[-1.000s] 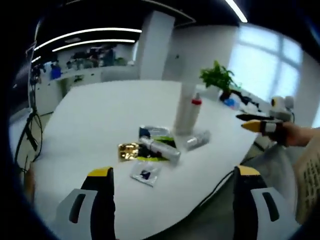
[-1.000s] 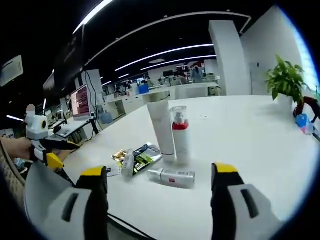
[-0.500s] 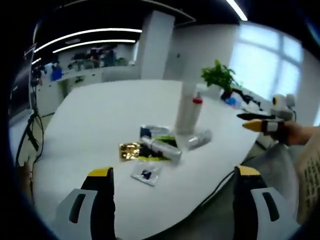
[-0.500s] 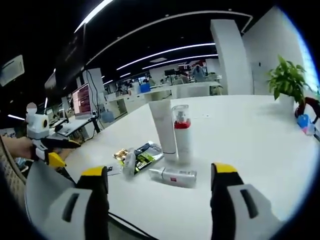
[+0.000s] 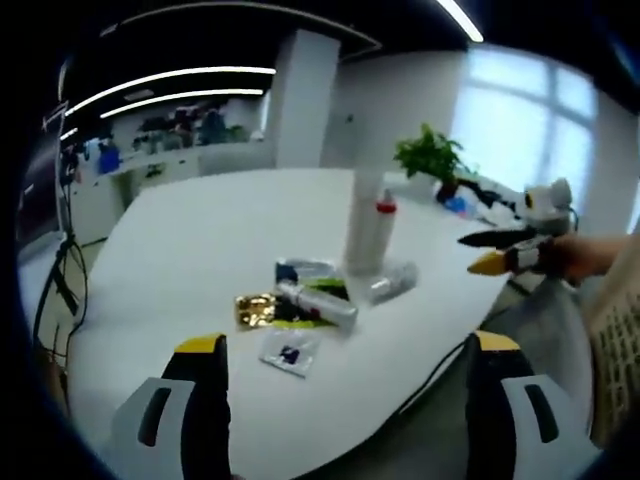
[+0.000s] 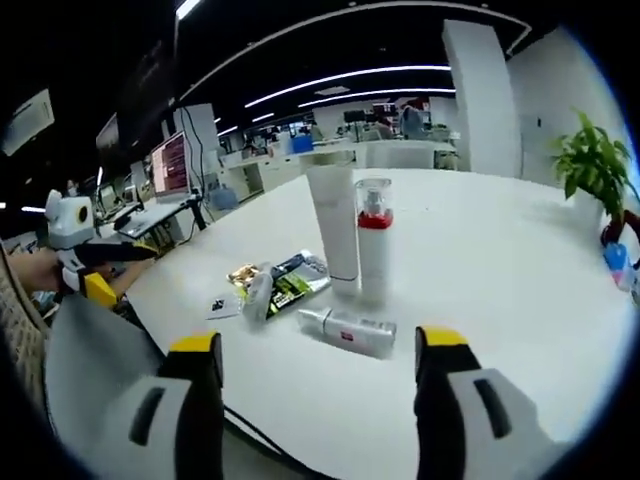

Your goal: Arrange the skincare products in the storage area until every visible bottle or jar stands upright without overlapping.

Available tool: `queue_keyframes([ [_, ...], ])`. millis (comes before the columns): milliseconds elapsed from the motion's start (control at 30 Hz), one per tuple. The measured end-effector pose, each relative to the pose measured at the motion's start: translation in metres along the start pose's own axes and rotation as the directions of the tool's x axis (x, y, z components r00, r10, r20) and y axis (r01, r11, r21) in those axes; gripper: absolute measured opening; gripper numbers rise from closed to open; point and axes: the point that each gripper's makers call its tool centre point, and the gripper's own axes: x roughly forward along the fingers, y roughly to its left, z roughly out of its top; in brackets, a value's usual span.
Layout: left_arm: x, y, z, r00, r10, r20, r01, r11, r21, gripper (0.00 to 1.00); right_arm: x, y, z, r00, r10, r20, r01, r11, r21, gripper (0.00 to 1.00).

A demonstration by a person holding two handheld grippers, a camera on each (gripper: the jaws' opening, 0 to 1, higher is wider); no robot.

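Observation:
On the white table (image 5: 180, 250) a tall white tube (image 5: 362, 228) and a red-collared pump bottle (image 5: 386, 226) stand upright side by side. A clear bottle (image 5: 391, 282) lies on its side near them, and a silver bottle (image 5: 318, 303) lies across flat packets (image 5: 303, 270). In the right gripper view these are the tube (image 6: 330, 225), pump bottle (image 6: 373, 252), clear bottle (image 6: 351, 331) and silver bottle (image 6: 258, 295). My left gripper (image 5: 346, 344) is open, short of the table edge. My right gripper (image 6: 320, 340) is open above the near edge, a little short of the clear bottle.
A gold sachet (image 5: 255, 308) and a small clear sachet (image 5: 287, 352) lie near the packets. A potted plant (image 5: 430, 155) stands at the far edge. A cable (image 5: 440, 362) hangs off the table edge. The right gripper (image 5: 505, 250) hovers beside the table, hand-held.
The right gripper view has risen and come slightly closer to the bottles. In the left gripper view the right gripper shifted a little up and left. Nothing on the table moved.

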Motion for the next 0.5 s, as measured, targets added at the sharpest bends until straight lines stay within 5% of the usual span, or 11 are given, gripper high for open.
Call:
queue_keyframes([
  [267,0.0,0.001,0.001,0.999,-0.03,0.02,0.031,0.999,-0.017,0.97,0.012,-0.008,-0.01,0.995,0.033,-0.095,-0.044,0.992,-0.116,0.76],
  [500,0.0,0.001,0.001,0.999,-0.034,0.021,0.035,0.999,-0.023,0.97,0.031,-0.018,-0.006,0.979,0.065,-0.195,-0.12,0.95,-0.289,0.69],
])
